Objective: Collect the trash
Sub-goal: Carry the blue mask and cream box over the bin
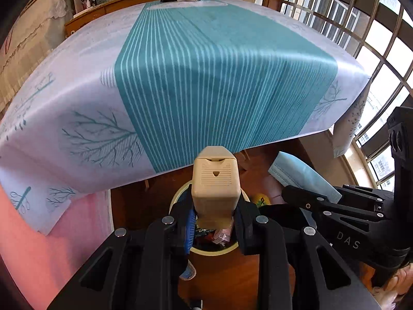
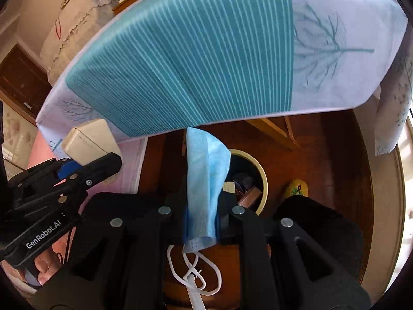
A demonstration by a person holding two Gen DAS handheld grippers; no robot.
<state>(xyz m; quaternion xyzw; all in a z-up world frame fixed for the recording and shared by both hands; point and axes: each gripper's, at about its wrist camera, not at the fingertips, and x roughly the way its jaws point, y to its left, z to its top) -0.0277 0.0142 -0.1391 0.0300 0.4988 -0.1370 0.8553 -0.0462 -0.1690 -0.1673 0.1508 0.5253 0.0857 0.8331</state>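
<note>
The left hand-held gripper [image 1: 215, 217] pinches a beige plastic box [image 1: 215, 180] directly above the cream-rimmed trash bin [image 1: 214, 252] on the wooden floor. Just beside it, the right hand-held gripper [image 2: 200, 219] pinches a blue face mask [image 2: 204, 178], its white ear loops [image 2: 196, 273] dangling, near the bin below the desk [image 1: 77, 90] edge.

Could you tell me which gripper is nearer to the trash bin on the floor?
Left. The left gripper, holding the beige box, hangs directly over the trash bin; the right gripper, holding the blue face mask, sits beside its rim.
</note>
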